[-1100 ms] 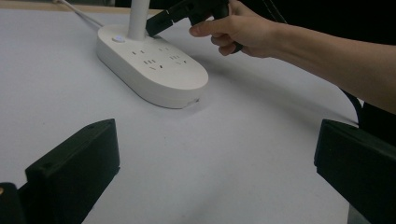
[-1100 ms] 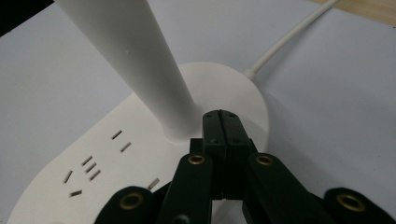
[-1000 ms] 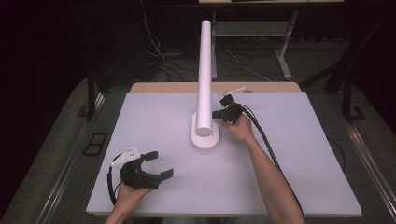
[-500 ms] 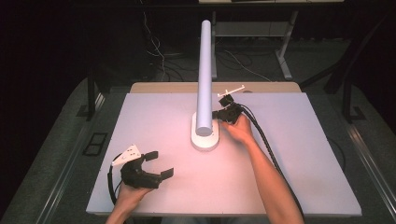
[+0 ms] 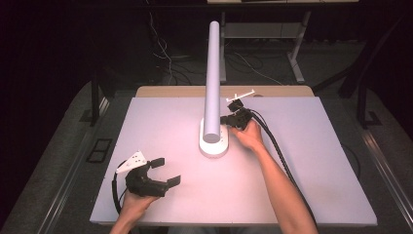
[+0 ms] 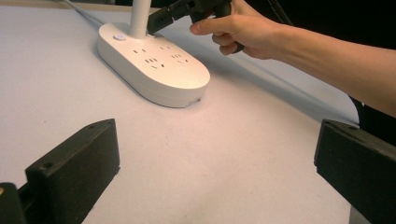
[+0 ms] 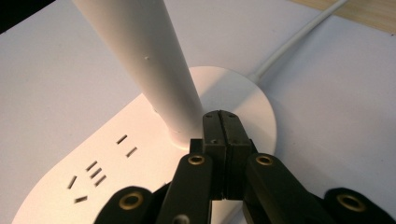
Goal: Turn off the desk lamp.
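A: Right gripper [image 7: 223, 122] first: jaws pressed flat together, nothing between them, tips right at the foot of the pole [image 7: 140, 60] where it meets the base [image 7: 84, 163].

B: Touching the pole?

A: Just beside it; I can't tell if there's contact. From the left gripper view the right gripper [image 6: 161, 18] hangs low over the base [image 6: 154, 70], next to the pole [image 6: 140, 16], with the right hand [image 6: 243, 30] wrapped round it.

B: What's around the tips?

A: Socket slots on the base top, a small button near the pole, and a white cord [image 7: 299, 39] running off toward the table's far edge.

B: And from the high view?

A: Pole [image 5: 213, 78] stands tall mid-table on its base [image 5: 214, 146]; right gripper [image 5: 228, 119] sits just to its right, black cable trailing along the forearm.

B: The left one?

A: Left gripper [image 5: 165, 170] rests near the front left corner of the table [image 5: 302, 185], jaws wide apart, holding nothing, well apart from the base. Bare tabletop lies between.

B: Anything in its way?

A: Nothing between it and the base.
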A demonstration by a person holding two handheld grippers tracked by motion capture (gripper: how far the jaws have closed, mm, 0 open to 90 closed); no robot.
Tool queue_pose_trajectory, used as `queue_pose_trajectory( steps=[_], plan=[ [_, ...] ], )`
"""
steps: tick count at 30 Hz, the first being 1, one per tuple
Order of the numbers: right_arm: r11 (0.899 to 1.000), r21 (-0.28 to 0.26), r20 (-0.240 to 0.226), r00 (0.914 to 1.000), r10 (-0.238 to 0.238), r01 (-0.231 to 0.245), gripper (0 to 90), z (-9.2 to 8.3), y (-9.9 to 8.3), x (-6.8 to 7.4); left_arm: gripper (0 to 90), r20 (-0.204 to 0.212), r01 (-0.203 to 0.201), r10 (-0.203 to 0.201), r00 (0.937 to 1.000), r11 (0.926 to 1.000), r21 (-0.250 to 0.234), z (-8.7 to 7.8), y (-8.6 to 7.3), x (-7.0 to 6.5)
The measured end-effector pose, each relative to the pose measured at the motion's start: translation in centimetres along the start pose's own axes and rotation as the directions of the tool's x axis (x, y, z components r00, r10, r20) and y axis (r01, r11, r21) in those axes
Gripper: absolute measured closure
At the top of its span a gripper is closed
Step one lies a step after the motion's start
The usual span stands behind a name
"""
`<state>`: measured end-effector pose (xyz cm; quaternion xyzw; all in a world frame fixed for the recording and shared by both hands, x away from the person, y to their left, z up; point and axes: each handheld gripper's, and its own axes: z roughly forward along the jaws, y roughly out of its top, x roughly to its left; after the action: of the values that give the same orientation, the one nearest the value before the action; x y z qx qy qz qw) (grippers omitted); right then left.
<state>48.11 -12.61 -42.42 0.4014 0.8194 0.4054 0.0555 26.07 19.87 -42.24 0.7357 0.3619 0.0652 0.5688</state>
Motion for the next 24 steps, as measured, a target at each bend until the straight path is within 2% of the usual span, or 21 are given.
queue_pose_trajectory(
  steps=[10,14,17,19,21,24],
  plan=[
    [1.000,-0.005,-0.015,0.9997,0.020,-0.020,90.0,-0.01,-0.23,-0.19,0.0,0.001,-0.006,0.006,1.0000,1.0000,0.001,-0.02,-0.02,-0.09],
    [1.000,-0.010,-0.005,1.0000,0.008,-0.008,90.0,0.02,-0.49,0.03,0.0,0.003,-0.006,0.006,1.0000,1.0000,0.002,-0.01,-0.04,-0.15],
    [1.000,-0.023,-0.002,0.9998,0.018,-0.018,90.0,0.01,-0.65,0.10,0.0,0.002,-0.003,0.003,1.0000,1.0000,0.000,-0.04,-0.06,-0.21],
    [1.000,-0.021,-0.001,0.9998,0.018,-0.018,90.0,0.00,-0.61,0.12,0.0,0.003,-0.004,0.004,1.0000,1.0000,-0.001,-0.05,-0.06,-0.20],
    [1.000,-0.011,0.019,0.9998,0.001,-0.001,90.0,-0.11,-0.49,0.36,0.0,0.002,-0.007,0.007,1.0000,1.0000,0.000,-0.04,-0.05,-0.11],
    [1.000,-0.011,0.014,0.9999,0.004,-0.004,90.0,-0.28,-0.49,0.27,0.0,0.001,0.001,-0.001,1.0000,1.0000,0.000,0.07,-0.04,0.00]
  ],
)
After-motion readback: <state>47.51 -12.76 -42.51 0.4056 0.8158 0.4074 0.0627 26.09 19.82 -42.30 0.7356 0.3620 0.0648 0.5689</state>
